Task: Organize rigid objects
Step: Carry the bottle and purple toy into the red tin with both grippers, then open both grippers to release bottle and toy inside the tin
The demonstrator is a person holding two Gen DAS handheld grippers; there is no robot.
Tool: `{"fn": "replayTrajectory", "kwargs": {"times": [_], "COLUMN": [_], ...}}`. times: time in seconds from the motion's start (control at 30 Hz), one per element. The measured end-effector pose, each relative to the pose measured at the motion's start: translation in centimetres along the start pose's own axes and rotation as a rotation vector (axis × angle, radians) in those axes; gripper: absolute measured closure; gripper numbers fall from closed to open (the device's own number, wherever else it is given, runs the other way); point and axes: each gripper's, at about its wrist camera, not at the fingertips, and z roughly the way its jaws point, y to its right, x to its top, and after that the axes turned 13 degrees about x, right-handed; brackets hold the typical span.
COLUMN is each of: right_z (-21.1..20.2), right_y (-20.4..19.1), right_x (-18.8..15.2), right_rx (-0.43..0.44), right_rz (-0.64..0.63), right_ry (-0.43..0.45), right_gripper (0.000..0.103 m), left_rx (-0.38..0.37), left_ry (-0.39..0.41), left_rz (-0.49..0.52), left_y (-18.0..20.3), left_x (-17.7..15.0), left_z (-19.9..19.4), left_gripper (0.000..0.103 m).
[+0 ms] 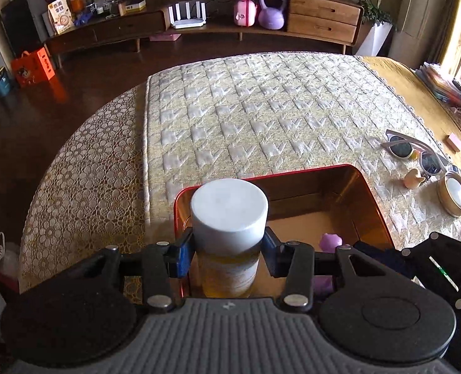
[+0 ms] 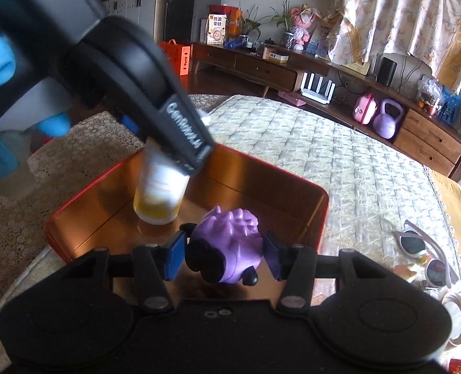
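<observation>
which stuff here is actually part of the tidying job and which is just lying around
In the job:
- bottle with white cap, held by the left gripper over the red tin
- purple toy, held by the right gripper over the same tin

Lying about on the quilted cover:
- sunglasses
- small duck figure
- round compact
- pink block

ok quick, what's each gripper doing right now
left gripper: shut on the white-capped bottle, over the red tin.
right gripper: shut on the purple toy.
</observation>
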Motion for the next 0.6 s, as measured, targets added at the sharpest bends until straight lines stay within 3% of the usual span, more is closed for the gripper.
{"fn": "replayTrajectory", "kwargs": {"times": [0.43, 0.6], "right_z": [1.3, 1.4], "right_y": [-0.4, -0.5], "right_x": [-0.7, -0.7], "right_rx": [-0.005, 0.002], "right_rz": [0.006, 0.011], "right_ry": [-0.037, -0.032], "right_gripper": [0.050, 0.050], "left_rx": [-0.030, -0.035], "left_ry": [0.017, -0.065], "left_rz": [0.105, 0.138], "left_y": [3.3, 3.6], "left_x": [0.5, 0.1], "left_z": [2.2, 3.7], "left_gripper": [0.059, 0.059]}}
